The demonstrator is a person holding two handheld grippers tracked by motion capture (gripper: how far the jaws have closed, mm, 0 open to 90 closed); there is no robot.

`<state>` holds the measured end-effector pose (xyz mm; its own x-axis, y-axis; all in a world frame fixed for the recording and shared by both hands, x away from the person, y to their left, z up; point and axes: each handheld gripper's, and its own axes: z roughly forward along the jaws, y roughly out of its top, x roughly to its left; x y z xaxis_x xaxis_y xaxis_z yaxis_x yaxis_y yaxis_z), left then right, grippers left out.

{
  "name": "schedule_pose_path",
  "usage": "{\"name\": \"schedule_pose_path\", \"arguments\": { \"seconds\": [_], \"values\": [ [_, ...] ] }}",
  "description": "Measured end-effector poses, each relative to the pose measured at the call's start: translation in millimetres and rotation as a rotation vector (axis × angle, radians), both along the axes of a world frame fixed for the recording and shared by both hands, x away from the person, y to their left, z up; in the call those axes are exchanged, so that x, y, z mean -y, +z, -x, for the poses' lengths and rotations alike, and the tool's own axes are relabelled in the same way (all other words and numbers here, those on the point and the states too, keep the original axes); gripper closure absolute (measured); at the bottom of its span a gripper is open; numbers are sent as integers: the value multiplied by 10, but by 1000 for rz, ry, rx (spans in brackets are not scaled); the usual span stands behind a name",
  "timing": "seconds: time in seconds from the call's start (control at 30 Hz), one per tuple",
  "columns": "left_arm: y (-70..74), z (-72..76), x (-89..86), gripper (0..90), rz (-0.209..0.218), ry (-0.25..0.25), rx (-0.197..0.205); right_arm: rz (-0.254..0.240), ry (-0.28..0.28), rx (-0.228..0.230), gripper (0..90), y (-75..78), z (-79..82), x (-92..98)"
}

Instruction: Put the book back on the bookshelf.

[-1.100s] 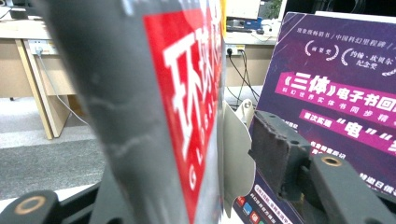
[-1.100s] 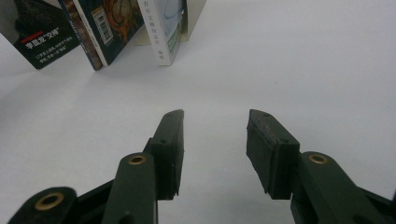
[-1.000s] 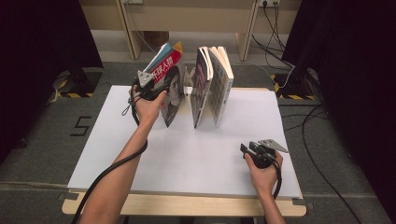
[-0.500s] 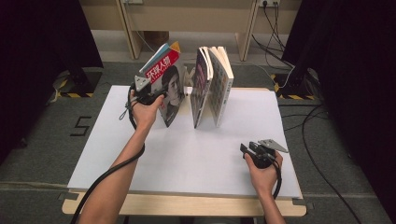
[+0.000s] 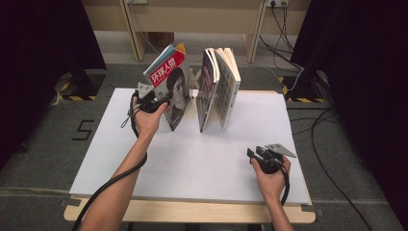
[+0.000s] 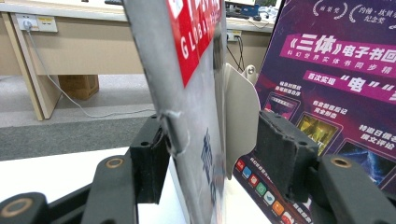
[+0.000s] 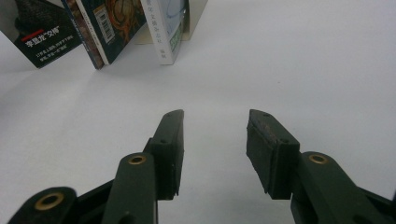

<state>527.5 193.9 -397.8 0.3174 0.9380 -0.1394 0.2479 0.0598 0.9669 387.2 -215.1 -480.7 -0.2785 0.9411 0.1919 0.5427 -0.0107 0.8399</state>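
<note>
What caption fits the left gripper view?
Left gripper with its jaws opening around a red-banner magazine, one pad touching the cover and the other standing clear, a purple-covered book alongside.

You had even overhead light on the white table (image 5: pixel 192 163), dark curtains flanking it, soft shadows under the books (image 5: pixel 219 86), glare on the magazine (image 6: pixel 196 93) cover, near jaws blurred in your gripper views, far edges slightly soft.
</note>
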Motion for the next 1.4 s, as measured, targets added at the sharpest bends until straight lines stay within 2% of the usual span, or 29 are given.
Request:
{"name": "schedule_pose_path", "arguments": {
  "seconds": [0.57, 0.83, 1.4],
  "values": [
    [-60, 158, -63, 413, -21, -15, -17, 2, 0, 0, 573, 4, 4, -5],
    [-63, 228, -118, 395, -27, -19, -38, 4, 0, 0, 572, 3, 5, -3],
    [7, 418, -248, 374, -40, -66, -75, 2, -2, 0, 572, 7, 8, -5]
  ]
}}
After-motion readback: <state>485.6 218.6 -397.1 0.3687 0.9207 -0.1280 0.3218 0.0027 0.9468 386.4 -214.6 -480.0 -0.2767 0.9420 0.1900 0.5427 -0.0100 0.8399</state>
